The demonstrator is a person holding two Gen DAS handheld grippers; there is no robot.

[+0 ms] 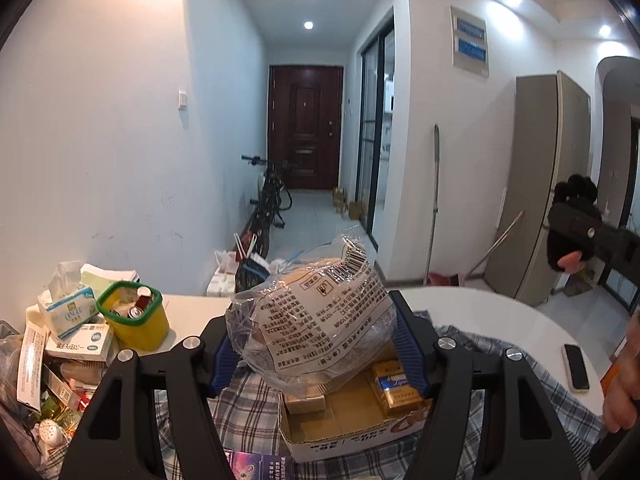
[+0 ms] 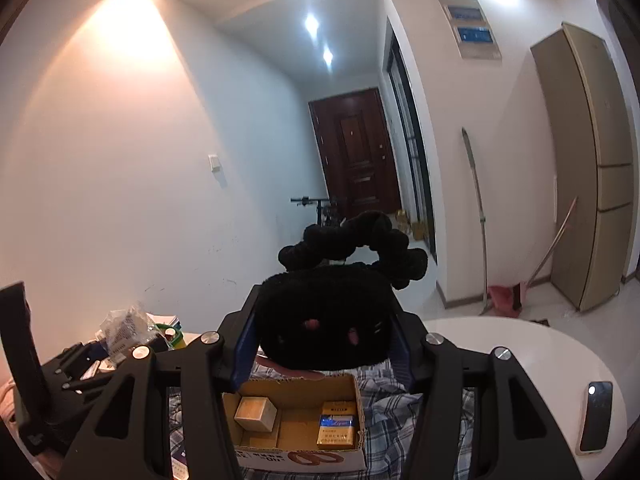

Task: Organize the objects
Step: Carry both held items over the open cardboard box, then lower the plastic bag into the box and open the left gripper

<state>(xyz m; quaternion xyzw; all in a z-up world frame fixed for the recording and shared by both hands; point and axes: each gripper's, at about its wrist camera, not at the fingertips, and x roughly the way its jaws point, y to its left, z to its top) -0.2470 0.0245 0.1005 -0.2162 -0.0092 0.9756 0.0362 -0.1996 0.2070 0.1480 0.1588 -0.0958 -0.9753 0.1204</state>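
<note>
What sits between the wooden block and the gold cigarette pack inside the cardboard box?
Nothing: in the right wrist view, bare box floor separates the wooden block from the gold cigarette pack in the cardboard box.

Both wrist views close above cardboard box (image 1: 352, 428), facing hallway door (image 2: 356, 152); box shared.

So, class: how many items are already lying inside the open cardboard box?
2, by the right wrist view: a tan block at the left of the cardboard box, and a gold-and-blue pack at the right. More may be hidden behind the near wall.
</note>
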